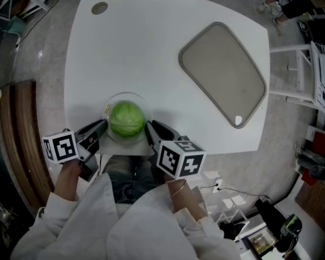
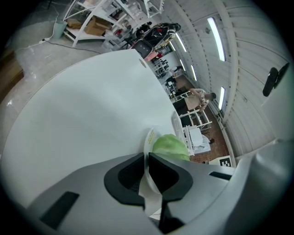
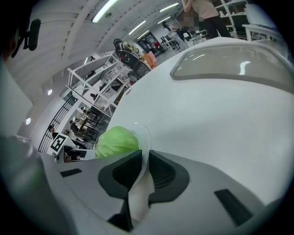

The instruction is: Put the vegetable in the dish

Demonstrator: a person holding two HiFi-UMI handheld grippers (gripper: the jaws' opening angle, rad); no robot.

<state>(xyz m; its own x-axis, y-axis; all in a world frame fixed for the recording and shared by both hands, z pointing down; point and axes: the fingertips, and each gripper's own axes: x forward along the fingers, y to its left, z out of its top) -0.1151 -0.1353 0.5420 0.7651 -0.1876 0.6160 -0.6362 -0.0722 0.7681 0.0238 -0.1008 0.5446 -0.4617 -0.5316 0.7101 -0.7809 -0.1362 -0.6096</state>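
A white surface (image 1: 152,61) with rounded corners stands on a pale stone floor, in a long workshop-like room with strip lights and white shelving in the background. At its near edge sits a clear dish (image 1: 127,95), and the cabbage (image 1: 126,119), a round green head, lies inside it, so the placing itself looks done. The left tongs (image 1: 101,127) are clenched on the dish's thin rim at its left side and the right tongs (image 1: 149,133) are clenched on the rim at its right side; in each gripper view the transparent wall runs straight down between the dark pads, with the cabbage just beyond. My reading is that the step in hand is a two-sided hold on the loaded dish, to lift or shift it. The next move would call for both hands to travel together and level, since the rim is thin and slippery and the heavy head could roll and tip the dish if one side leads. A grey tray (image 1: 223,71) with a small hole in one corner lies well apart at the far right, and a round cable hole (image 1: 99,8) marks the far left corner. Nothing stands between the dish and the open middle of the surface
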